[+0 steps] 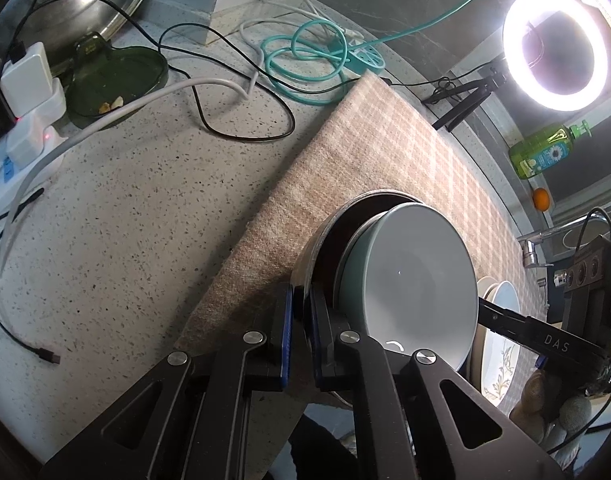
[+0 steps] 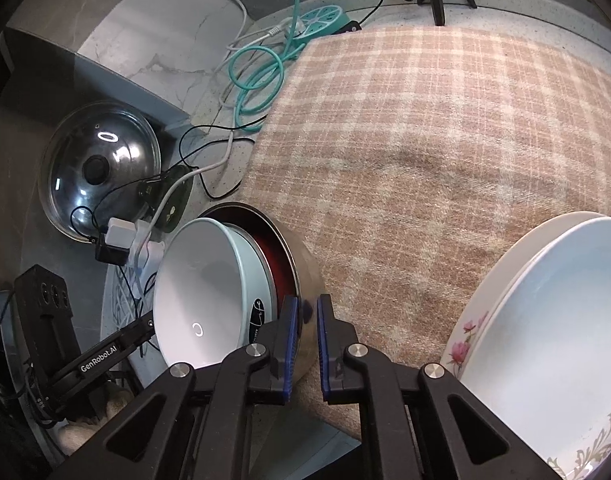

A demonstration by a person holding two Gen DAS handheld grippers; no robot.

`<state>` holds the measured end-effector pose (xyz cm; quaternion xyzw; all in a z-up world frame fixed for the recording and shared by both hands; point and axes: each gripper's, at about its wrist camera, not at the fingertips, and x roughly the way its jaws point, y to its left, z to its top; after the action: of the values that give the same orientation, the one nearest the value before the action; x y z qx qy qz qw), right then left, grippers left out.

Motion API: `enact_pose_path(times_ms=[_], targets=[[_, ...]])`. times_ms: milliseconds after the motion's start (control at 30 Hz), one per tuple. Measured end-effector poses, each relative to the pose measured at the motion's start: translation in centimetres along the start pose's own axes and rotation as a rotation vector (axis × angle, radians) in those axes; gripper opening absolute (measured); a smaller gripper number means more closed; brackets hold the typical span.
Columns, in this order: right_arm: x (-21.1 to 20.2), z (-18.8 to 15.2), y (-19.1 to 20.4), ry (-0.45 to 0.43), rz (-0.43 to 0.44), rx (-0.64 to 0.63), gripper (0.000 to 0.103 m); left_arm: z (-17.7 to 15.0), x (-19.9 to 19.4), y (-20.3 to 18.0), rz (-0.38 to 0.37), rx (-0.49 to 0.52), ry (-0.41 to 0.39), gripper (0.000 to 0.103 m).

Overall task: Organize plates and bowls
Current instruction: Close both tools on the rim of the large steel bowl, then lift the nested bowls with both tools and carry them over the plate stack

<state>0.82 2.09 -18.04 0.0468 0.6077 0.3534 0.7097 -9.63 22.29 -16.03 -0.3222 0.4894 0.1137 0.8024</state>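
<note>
1. Left gripper (image 1: 302, 320) clamped on the steel bowl (image 2: 301, 268) rim, pads nearly touching.
2. Right gripper (image 2: 307, 344) jaws narrowly apart, straddling the same bowl's rim; whether the pads grip it is unclear.
3. Pale blue bowl (image 1: 409, 280) nested inside the steel one, on the plaid cloth (image 2: 425, 140).
4. Stacked floral plates (image 2: 545, 320) just right, on the cloth.
5. Ring light (image 1: 555, 50) far back.

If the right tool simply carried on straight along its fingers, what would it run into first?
Most likely the steel bowl: its rim already sits between the right tool's blue pads, so the bowl wall is directly ahead. Beyond it lies only checked cloth, though depth is uncertain.
</note>
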Motion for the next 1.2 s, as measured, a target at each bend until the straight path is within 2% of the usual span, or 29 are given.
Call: enact_pose_path(times_ms=[167, 633, 933, 1200], targets=[[0.7, -0.1, 0.7, 0.008, -0.036, -0.041, 0.009, 0.0, 0.1, 0.1, -0.001, -0.002, -0.002, 0.006], [0.3, -0.1, 0.8, 0.004, -0.038, -0.042, 0.009, -0.2, -0.3, -0.5, 0.014, 0.009, -0.02, 0.006], [-2.3, -0.1, 0.6, -0.038, -0.024, -0.028, 0.009, 0.4, -1.9, -2.3, -0.005, 0.045, -0.052, 0.006], [-5.3, -0.4, -0.4, -0.083, -0.018, 0.008, 0.009, 0.8, -2.9, -5.3, -0.033, 0.109, -0.07, 0.006]])
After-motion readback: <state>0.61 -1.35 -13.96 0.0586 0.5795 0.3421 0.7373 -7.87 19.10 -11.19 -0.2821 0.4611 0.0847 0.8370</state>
